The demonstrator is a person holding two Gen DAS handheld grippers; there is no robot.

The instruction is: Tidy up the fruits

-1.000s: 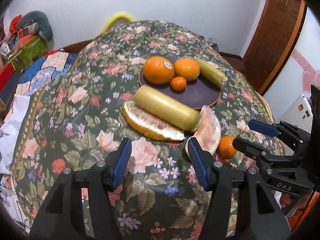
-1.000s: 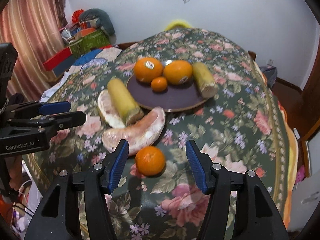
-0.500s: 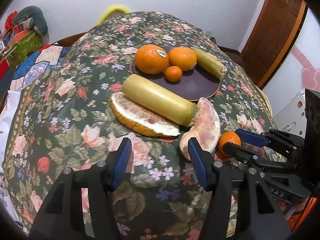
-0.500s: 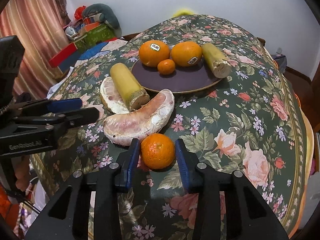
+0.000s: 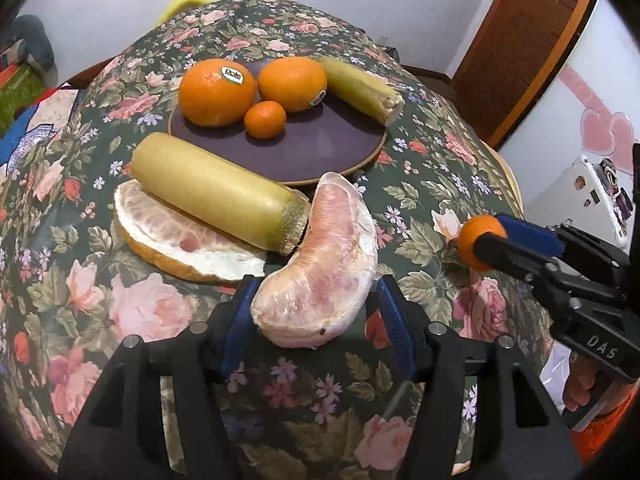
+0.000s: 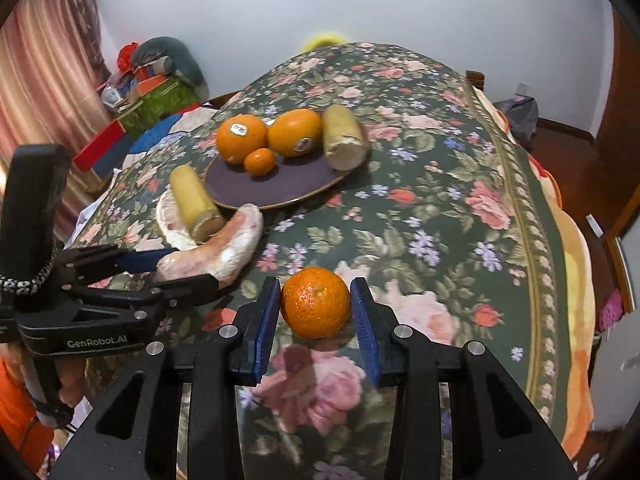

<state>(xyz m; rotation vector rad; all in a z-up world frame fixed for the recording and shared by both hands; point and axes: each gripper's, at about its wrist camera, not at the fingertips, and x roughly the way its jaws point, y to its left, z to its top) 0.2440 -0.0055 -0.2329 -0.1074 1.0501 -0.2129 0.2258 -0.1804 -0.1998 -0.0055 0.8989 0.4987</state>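
Note:
My right gripper (image 6: 315, 306) is shut on a small mandarin (image 6: 315, 307) and holds it just above the floral tablecloth; the mandarin also shows in the left wrist view (image 5: 472, 236). My left gripper (image 5: 314, 310) is shut on the near end of a pink peeled pomelo segment (image 5: 324, 264), also seen in the right wrist view (image 6: 216, 248). Behind lie a pomelo half (image 5: 172, 236) with a yellow cylinder-shaped fruit (image 5: 216, 196) on it. A dark purple plate (image 5: 324, 148) holds two oranges (image 5: 216, 92), a small mandarin (image 5: 265, 119) and another yellow fruit piece (image 5: 360, 88).
The round table (image 6: 440, 184) has a floral cloth that falls away at its edges. Boxes and bundles (image 6: 152, 92) are stacked at the far left by a curtain. A wooden door (image 5: 516, 48) is on the right.
Both grippers moved forward and closed: the right on the small mandarin, which now hangs off the cloth, and the left on the pomelo segment's near end.

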